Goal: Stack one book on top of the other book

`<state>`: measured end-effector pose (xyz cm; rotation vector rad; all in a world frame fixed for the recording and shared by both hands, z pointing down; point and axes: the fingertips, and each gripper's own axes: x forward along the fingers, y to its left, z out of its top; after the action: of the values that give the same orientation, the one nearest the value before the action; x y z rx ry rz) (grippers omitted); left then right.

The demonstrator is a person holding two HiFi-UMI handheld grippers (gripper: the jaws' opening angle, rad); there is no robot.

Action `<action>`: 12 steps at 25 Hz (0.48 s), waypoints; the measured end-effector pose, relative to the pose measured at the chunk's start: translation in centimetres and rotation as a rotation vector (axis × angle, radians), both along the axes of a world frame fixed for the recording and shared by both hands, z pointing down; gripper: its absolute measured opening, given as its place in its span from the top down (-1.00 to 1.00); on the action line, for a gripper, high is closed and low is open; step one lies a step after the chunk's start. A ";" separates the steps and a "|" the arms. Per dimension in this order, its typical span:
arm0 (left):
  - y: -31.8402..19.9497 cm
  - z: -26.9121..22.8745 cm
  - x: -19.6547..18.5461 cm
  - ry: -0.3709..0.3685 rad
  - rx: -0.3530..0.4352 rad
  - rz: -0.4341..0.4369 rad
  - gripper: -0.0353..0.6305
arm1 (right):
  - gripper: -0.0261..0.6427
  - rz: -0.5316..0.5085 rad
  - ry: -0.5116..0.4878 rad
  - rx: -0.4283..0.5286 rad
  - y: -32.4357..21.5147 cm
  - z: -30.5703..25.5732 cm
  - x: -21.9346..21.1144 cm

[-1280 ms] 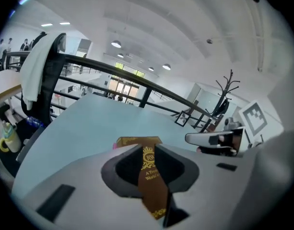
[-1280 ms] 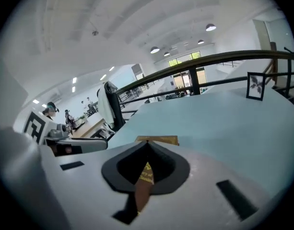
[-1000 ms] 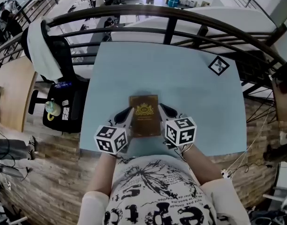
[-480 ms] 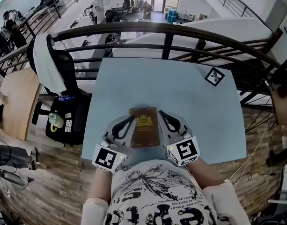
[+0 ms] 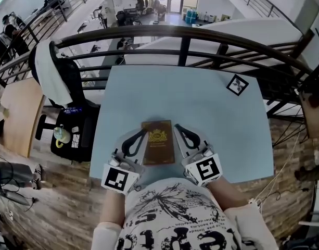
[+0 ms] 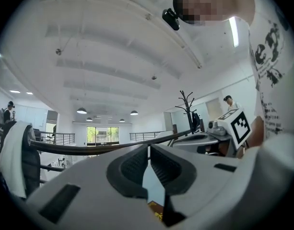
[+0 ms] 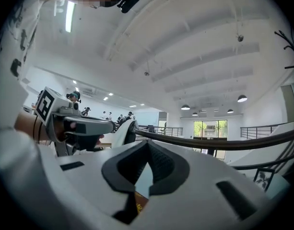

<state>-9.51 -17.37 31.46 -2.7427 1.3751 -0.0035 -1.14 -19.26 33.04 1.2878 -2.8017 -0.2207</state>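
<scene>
A brown book (image 5: 158, 142) with a gold emblem lies flat near the front edge of the light blue table (image 5: 201, 108). Only this one cover shows; I cannot tell whether a second book lies under it. My left gripper (image 5: 142, 133) hovers just left of the book and my right gripper (image 5: 178, 128) just right of it, both pointing level and away from me. Both are shut with nothing between the jaws. In the left gripper view the left gripper (image 6: 148, 150) is closed, with a corner of the book (image 6: 156, 214) below it. The right gripper view shows the right gripper (image 7: 147, 146) closed too.
A square black-and-white marker (image 5: 237, 85) lies at the table's far right corner. A dark curved railing (image 5: 185, 33) runs behind the table. An office chair (image 5: 71, 87) draped with a white cloth stands at the left. Wooden floor lies around the table.
Both grippers have lifted away from the book's sides and rolled, so their marker cubes face differently. The book has stayed where it was.
</scene>
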 end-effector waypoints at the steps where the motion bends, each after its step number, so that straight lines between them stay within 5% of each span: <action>1: -0.1 -0.1 0.1 0.003 -0.002 -0.006 0.85 | 0.94 0.002 0.000 -0.003 -0.1 0.1 0.2; 12: -0.3 0.3 0.7 0.011 -0.024 -0.044 0.84 | 0.95 0.008 -0.021 -0.022 -0.1 0.4 1.2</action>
<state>-8.78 -17.68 31.74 -2.7354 1.4477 -0.0077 0.02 -19.35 33.40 1.3043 -2.8072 -0.1769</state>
